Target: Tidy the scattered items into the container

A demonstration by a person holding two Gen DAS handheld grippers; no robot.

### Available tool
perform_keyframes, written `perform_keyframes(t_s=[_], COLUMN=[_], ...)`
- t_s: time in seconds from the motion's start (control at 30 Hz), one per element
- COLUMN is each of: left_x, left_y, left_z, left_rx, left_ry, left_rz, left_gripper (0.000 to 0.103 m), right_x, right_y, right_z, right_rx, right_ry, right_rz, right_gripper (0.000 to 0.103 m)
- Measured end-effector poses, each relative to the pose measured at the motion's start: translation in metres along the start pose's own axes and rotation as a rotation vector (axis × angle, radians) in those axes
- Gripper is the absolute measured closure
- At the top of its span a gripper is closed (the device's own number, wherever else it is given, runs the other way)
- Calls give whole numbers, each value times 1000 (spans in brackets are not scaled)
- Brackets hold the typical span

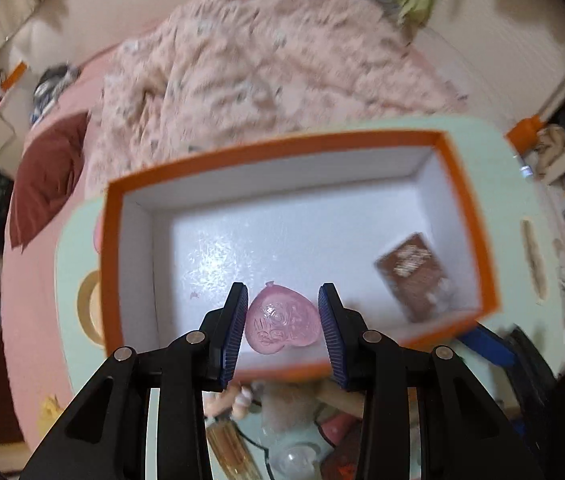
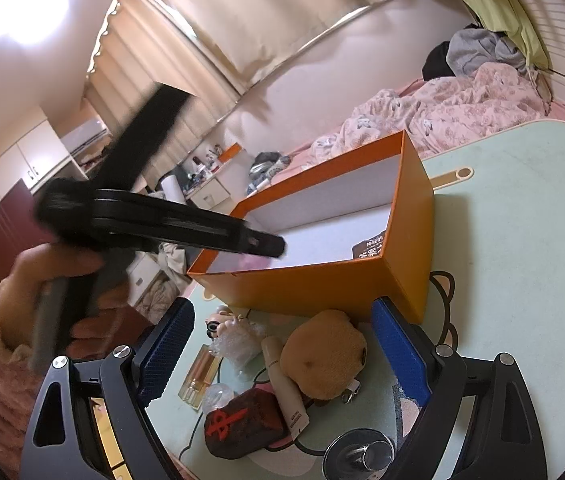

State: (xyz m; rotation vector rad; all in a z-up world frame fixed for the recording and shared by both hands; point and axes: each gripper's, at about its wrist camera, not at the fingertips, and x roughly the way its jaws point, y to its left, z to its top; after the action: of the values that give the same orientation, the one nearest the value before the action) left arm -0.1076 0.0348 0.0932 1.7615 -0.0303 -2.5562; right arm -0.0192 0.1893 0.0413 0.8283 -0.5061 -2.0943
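Note:
An orange box with a white inside (image 1: 114,248) (image 2: 410,216) stands on a pale green table (image 2: 522,240). My left gripper (image 1: 282,320) hangs over the box's near edge, jaws open; a pink translucent heart (image 1: 280,322) lies between the pads, touching the left pad only. A brown packet (image 1: 412,276) (image 2: 370,249) lies in the box's right end. My right gripper (image 2: 282,352) is open and empty above loose items in front of the box: a tan plush (image 2: 322,356), a cream tube (image 2: 286,388), a dark red block with a red cross (image 2: 242,424).
A slim perfume bottle (image 2: 198,376), crinkled clear plastic (image 2: 234,340) and a round metal-and-glass piece (image 2: 362,454) also lie on the table. A bed with a pink floral quilt (image 1: 250,80) lies behind the table. The left gripper's body (image 2: 154,228) reaches over the box.

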Motion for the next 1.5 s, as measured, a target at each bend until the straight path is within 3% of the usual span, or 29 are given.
perform_keyframes(t_s=[0.07, 0.13, 0.23, 0.33, 0.47, 0.5, 0.57, 0.67, 0.73, 0.9, 0.97, 1.07, 1.13, 1.23, 1.33, 1.5], left_x=[-20, -39, -61, -77, -82, -84, -81, -73, -66, -51, -45, -36, -29, -22, -21, -18], left_y=[-6, -6, 3, 15, 34, 39, 51, 74, 93, 132, 143, 149, 152, 158, 168, 179], left_z=[-12, -29, -52, -73, -96, -102, -114, -128, -135, -147, -150, -152, -156, -169, -180, -186], left_rx=[30, 47, 13, -6, -57, -81, -122, -213, -285, -405, -439, -449, -452, -461, -500, -541], left_ry=[-51, -100, -172, -261, -298, -325, -370, -470, -527, -658, -712, -754, -768, -830, -858, -870], left_rz=[-42, -77, -141, -120, -170, -190, -213, -289, -308, -335, -354, -345, -369, -453, -483, -552], left_gripper=[66, 76, 76, 76, 76, 74, 55, 39, 33, 32, 32, 29, 29, 29, 29, 29], right_x=[0, 1, 2, 4, 3, 3, 4, 1, -5, -18, -11, 38, 77, 119, 139, 151], right_y=[1, 1, 1, 1, 1, 1, 0, -2, -3, 10, 24, 40, 38, 27, 11, -7], right_z=[0, 0, 1, 0, 1, 1, 2, 4, 10, 53, 77, 106, 109, 101, 94, 96], right_rx=[-1, -2, -2, 0, 4, 5, 8, 20, 26, 21, -20, -184, -271, -333, -295, -182], right_ry=[1, 2, 5, 7, 3, 2, 1, -9, -33, -30, 32, 308, 504, 720, 849, 989], right_rz=[-4, -8, -14, -20, -22, -22, -25, -18, -2, -50, -77, -307, -451, -610, -680, -679], right_gripper=[13, 13, 13, 13, 13, 13, 13, 13, 13, 13, 13, 15, 35, 47, 49, 45])
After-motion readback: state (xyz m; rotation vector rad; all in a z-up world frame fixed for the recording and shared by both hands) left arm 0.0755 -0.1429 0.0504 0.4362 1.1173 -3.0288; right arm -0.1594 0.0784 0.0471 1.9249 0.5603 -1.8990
